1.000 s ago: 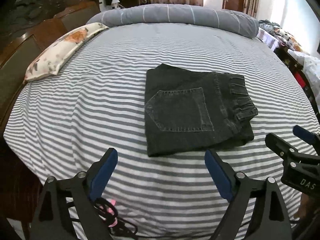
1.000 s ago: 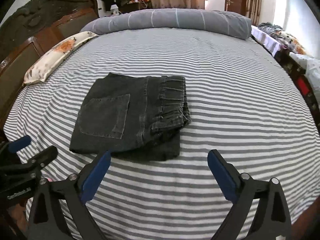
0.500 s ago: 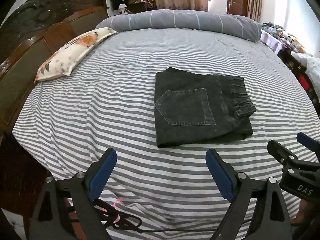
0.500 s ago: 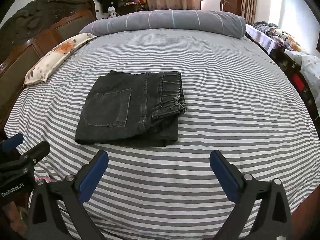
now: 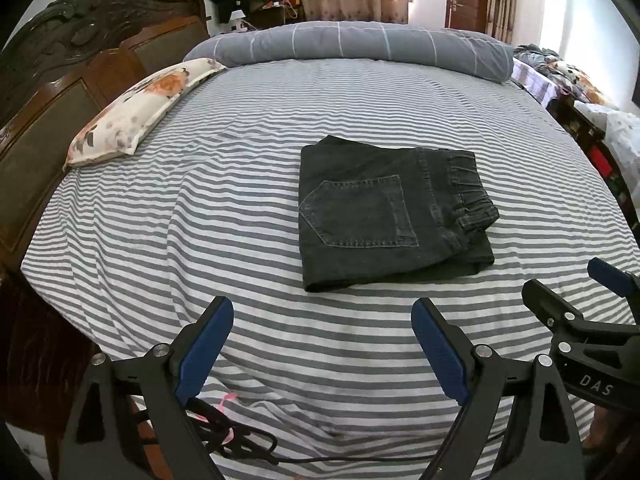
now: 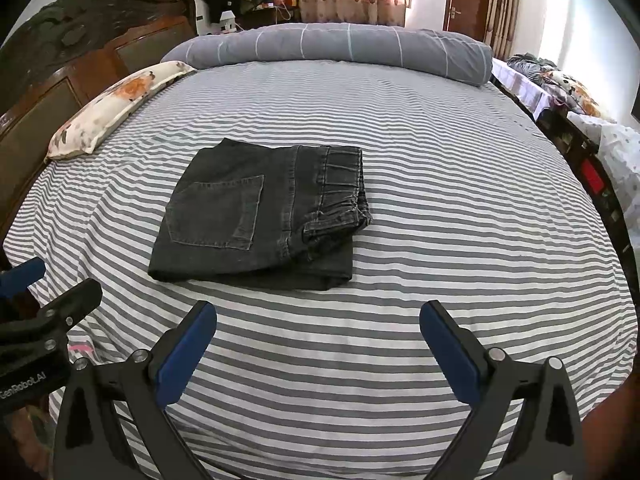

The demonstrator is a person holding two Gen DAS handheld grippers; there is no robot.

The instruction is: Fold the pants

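A pair of black jeans (image 5: 384,212) (image 6: 260,216) lies folded into a compact rectangle on the striped bed, back pocket up and waistband to the right. My left gripper (image 5: 322,312) hangs open above the bed's near edge, short of the jeans, with nothing between its blue pads. My right gripper (image 6: 318,316) is open too, near the front edge and to the right of the jeans, holding nothing. Each gripper shows at the side of the other's view.
A grey-and-white striped sheet (image 5: 240,184) covers the bed. A floral pillow (image 5: 140,108) lies at the left by the dark wooden headboard (image 5: 60,80). A grey rolled duvet (image 5: 360,44) runs along the far edge. Furniture with clutter (image 6: 580,120) stands at the right. A black cable (image 5: 240,444) hangs below.
Both grippers have pulled back from the folded jeans, which now sit farther away in each view. More of the bed's near edge shows. The jeans have not moved.
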